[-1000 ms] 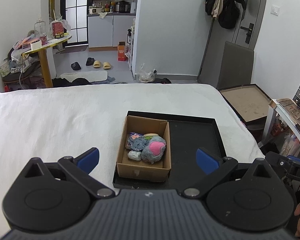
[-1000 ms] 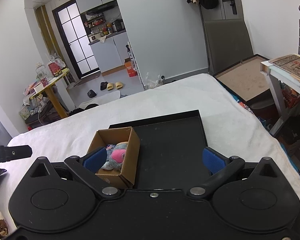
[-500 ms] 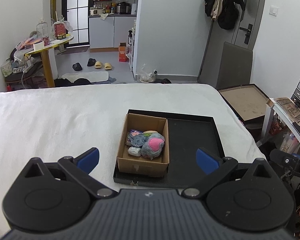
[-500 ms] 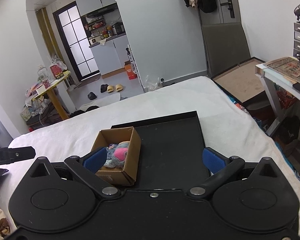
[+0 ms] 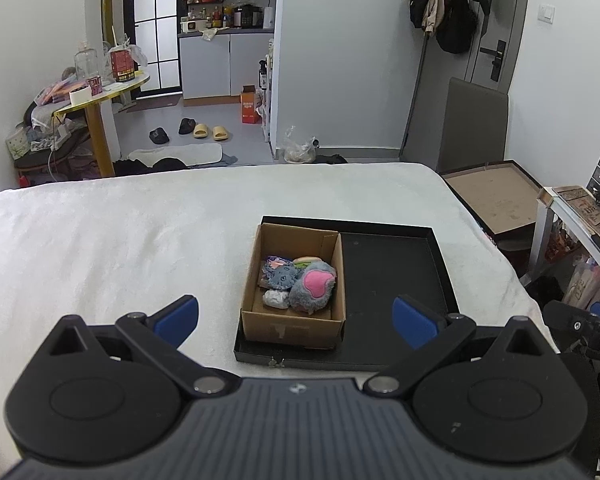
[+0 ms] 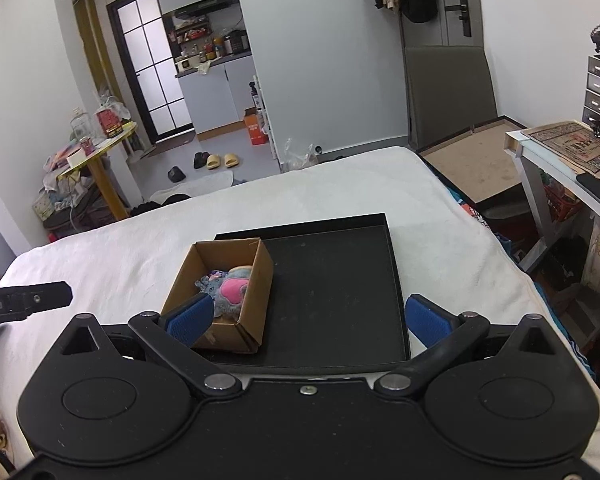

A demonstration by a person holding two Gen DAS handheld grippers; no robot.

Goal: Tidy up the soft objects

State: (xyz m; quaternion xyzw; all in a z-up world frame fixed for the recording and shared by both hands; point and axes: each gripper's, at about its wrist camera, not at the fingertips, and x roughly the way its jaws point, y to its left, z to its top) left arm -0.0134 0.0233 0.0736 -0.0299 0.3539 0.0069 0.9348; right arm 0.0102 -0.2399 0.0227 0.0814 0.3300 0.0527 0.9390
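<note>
A brown cardboard box (image 5: 296,326) (image 6: 256,288) stands in the left part of a flat black tray (image 5: 392,276) (image 6: 332,292) on a white bed. Inside lie several soft toys: a grey plush with a pink heart (image 5: 314,286) (image 6: 232,292), a blue-grey plush (image 5: 282,276), a small white one (image 5: 276,299) and a colourful piece behind. My left gripper (image 5: 296,316) hangs open above the bed, short of the box's near wall, holding nothing. My right gripper (image 6: 308,316) is also open and empty, above the tray's near edge.
The white bed (image 5: 120,240) stretches left of the tray. Right of the bed are a framed board (image 5: 496,196) on the floor and a desk (image 6: 560,152). A yellow side table (image 5: 100,92) with clutter stands far left. The other gripper's tip (image 6: 24,300) shows at the left edge.
Both grippers have drawn back and risen slightly, so box and tray look smaller and farther. The jaws stayed open; the toys in the box have not moved.
</note>
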